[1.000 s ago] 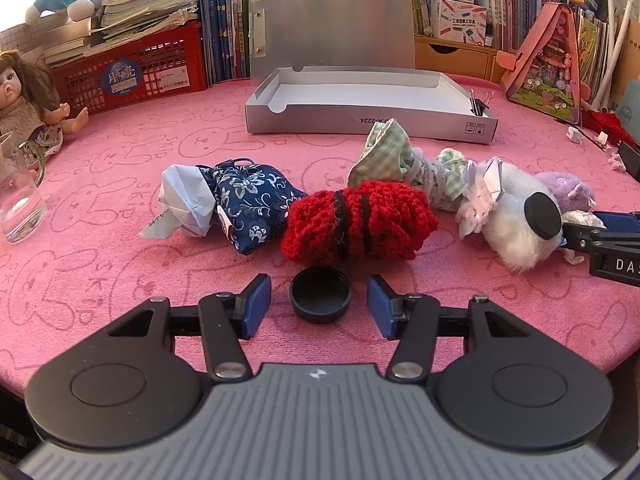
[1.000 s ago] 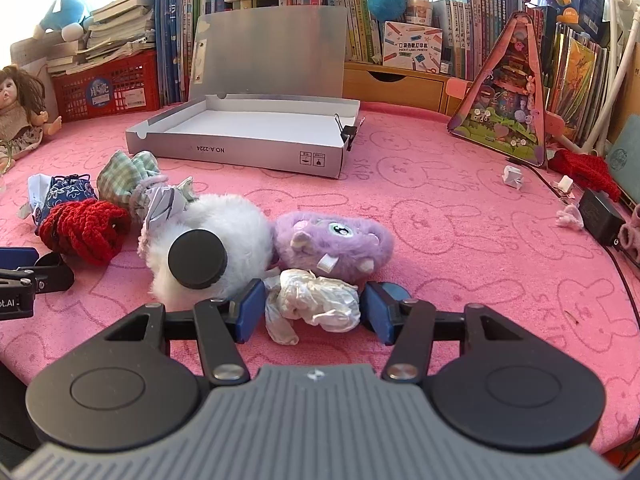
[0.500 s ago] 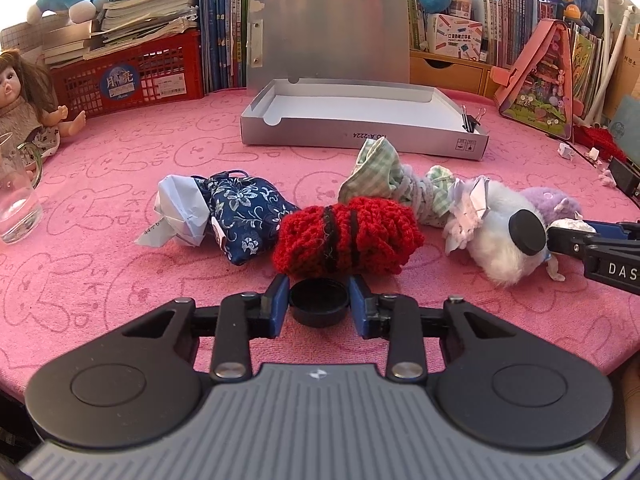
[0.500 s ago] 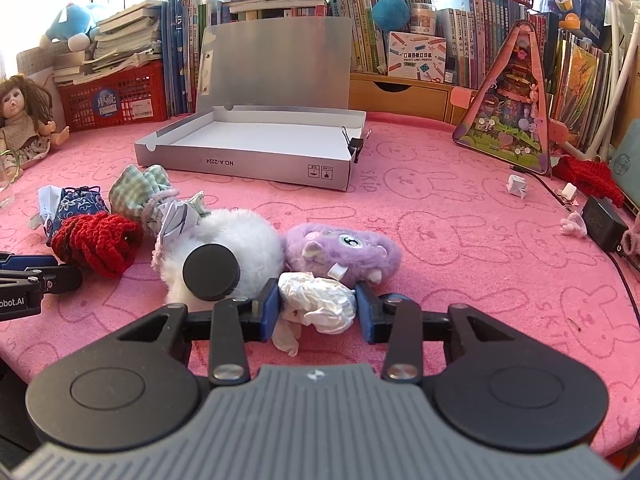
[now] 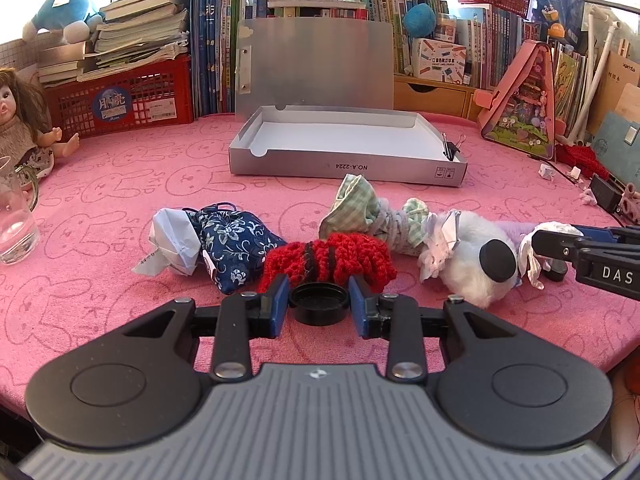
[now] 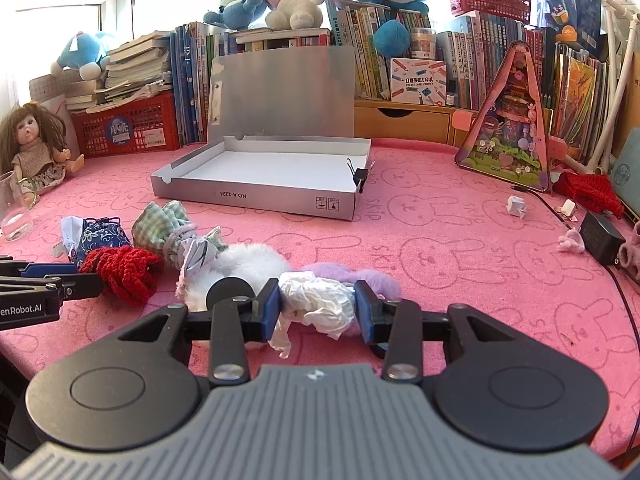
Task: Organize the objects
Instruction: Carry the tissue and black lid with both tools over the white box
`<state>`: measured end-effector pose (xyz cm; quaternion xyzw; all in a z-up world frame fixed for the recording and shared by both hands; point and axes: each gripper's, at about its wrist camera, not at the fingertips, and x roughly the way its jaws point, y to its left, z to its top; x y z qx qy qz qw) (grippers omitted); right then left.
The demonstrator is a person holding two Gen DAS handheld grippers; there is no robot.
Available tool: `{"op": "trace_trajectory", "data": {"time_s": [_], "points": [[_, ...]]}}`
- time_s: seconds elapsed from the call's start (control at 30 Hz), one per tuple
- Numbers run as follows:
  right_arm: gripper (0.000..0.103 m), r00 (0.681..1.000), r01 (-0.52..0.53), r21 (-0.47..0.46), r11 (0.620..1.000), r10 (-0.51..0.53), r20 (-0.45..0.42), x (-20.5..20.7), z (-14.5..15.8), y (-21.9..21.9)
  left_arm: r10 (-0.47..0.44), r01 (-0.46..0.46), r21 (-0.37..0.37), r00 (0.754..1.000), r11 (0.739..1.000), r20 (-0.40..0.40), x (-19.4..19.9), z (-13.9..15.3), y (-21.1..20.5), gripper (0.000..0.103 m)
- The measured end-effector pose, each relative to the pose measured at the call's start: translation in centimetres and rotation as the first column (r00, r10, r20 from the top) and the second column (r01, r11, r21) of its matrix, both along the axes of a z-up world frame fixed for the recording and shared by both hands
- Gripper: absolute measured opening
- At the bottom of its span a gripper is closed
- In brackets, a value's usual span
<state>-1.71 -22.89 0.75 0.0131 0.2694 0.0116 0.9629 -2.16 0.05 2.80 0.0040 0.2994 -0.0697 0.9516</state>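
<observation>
Black cap (image 5: 318, 303) sits pinched in the left gripper (image 5: 319, 307) at the worktop's (image 5: 120, 184) near edge, right gripper (image 6: 316, 311) squeezing a crumpled white wad (image 6: 316, 306), and the open silver box (image 5: 344, 148) lies straight ahead of both, nearer the left.

My two wrist views sit low over the table (image 5: 100, 184), facing the bookshelf; both share the open grey box (image 5: 344, 152) (image 6: 260, 184).
</observation>
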Motion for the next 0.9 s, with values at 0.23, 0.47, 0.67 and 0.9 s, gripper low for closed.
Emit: {"op": "trace_trajectory", "data": {"time_s": [0.23,0.47,0.67,0.9], "points": [[0.044,1.0,0.007,0.018,1.0,-0.007,0.008,0.3,0.4,-0.3,-0.001,0.001,-0.008,1.0,1.0,0.029,0.2,1.1,0.2,0.038],[0.044,0.999,0.035,0.053,0.998,-0.035,0.011,1.2,1.1,-1.2,-0.003,0.005,-0.033,0.998,0.999,0.055,1.3,2.4,0.6,0.038],[0.044,0.999,0.048,0.064,0.997,-0.049,0.015,1.9,1.6,-1.8,0.001,0.002,-0.048,0.997,0.999,0.077,2.8,3.7,1.1,0.038],[0.044,0.999,0.043,0.089,0.995,-0.045,0.02,3.3,2.7,-2.5,0.005,0.001,-0.059,0.994,0.998,0.108,5.1,5.4,1.6,0.038]]}}
